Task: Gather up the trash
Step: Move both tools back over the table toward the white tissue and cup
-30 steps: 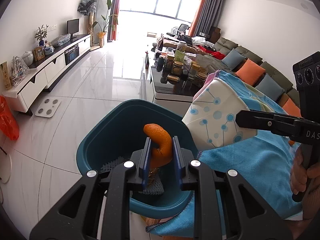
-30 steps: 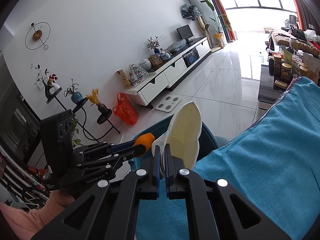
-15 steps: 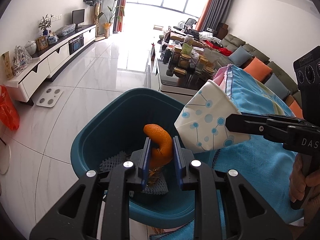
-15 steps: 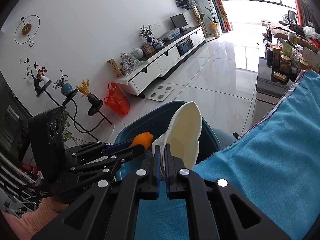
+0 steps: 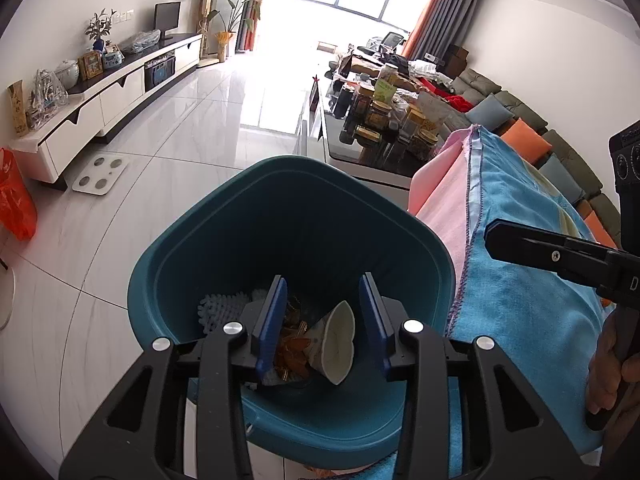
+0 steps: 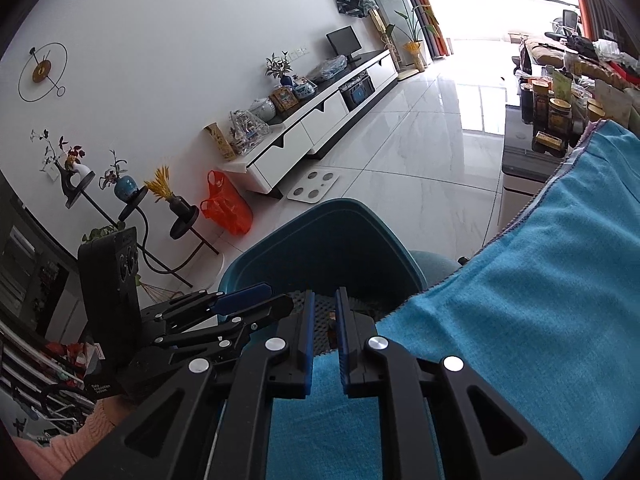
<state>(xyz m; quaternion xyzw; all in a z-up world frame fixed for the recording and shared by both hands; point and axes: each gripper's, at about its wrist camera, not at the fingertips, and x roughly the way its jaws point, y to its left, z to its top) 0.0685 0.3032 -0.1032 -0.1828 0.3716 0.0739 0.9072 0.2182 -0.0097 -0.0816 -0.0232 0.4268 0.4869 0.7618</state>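
Both claws opening and empty over bin, left above dropped cup and peel, right beside; risk: knocking rim, tipping trash onto floor.

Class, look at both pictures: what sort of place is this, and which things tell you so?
Most likely a home living room: a long sofa with cushions, a low TV cabinet carrying a screen, and a cluttered coffee table.

The bin stood on the floor just left of the cloth-covered worktop, with a crumpled paper cup and wrappers lying inside it. Behind it sat a low table crowded with jars; a scale lay by the cabinet to the left.
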